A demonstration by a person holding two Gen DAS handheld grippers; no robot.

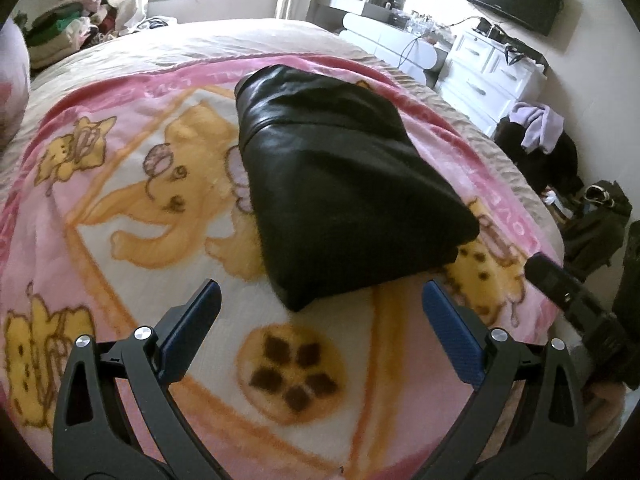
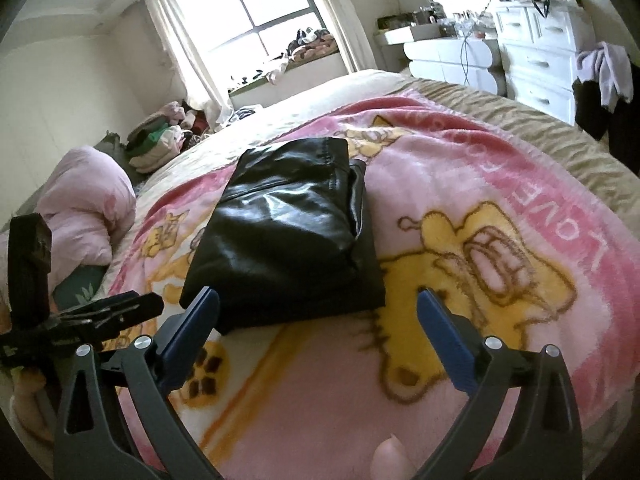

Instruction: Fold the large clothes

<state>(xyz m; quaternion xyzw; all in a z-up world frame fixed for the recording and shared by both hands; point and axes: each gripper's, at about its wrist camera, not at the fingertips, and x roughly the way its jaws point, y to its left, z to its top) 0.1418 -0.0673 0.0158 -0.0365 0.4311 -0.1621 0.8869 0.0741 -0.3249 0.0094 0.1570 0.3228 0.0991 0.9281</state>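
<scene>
Both grippers are wide open and hold nothing, and the black garment lies folded on the blanket.

Left gripper (image 1: 320, 300) has its jaws far apart, with the garment (image 1: 340, 184) just past them at 12 o'clock. Right gripper (image 2: 318, 306) is the same, with its left tip over the near edge at 11 o'clock. I think the fold looks done, so lift both straight away, keep the tips off the cloth, and do not drag the pink blanket (image 2: 460, 208).
</scene>
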